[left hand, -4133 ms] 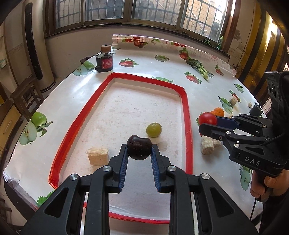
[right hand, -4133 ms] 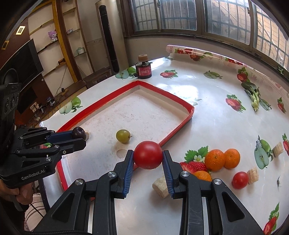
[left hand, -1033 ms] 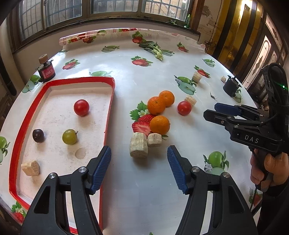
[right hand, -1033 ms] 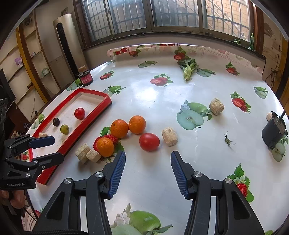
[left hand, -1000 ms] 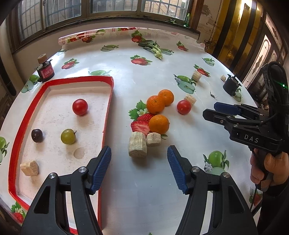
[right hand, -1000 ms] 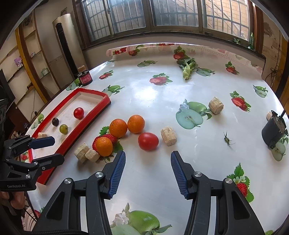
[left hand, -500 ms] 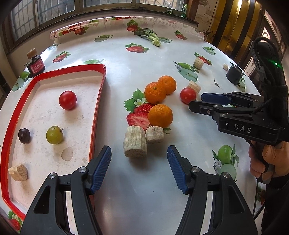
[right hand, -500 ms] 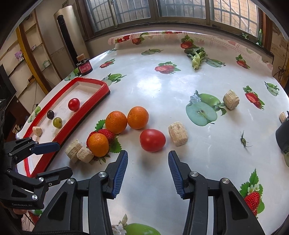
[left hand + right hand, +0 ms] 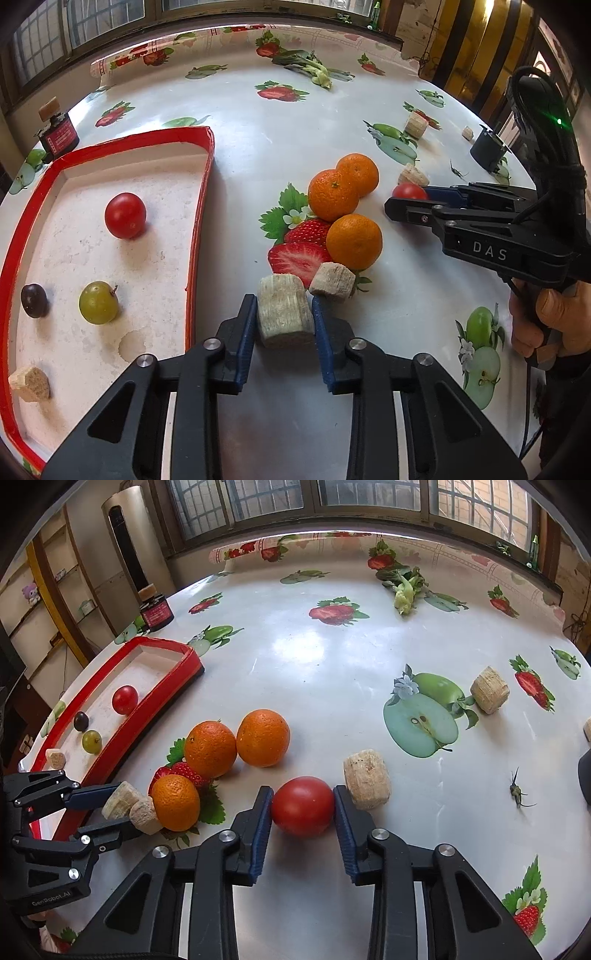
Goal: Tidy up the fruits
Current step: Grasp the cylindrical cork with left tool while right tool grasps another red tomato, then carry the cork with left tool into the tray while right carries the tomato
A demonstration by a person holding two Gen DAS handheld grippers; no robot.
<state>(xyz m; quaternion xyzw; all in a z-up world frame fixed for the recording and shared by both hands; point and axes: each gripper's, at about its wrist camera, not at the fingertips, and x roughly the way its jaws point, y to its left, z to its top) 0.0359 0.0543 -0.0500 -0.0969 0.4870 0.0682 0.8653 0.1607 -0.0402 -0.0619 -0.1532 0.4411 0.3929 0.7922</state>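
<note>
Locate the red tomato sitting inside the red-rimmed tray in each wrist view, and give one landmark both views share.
Left wrist view: the tomato in the tray lies at left of centre, on the tray's pale floor, above the green grape.
Right wrist view: the same tomato shows small at far left, mid-height, inside the tray.
Shared landmark: the cluster of three oranges on the tablecloth beside the tray.

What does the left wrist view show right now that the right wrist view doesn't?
Only the left wrist view: the person's hand and the left gripper, just closed, pads pressing the pale chunk. Only the right wrist view: the right gripper, just closed, pads against the tomato, and shelves behind. Both: three oranges, the red tray holding a tomato, two grapes and a chunk.
</note>
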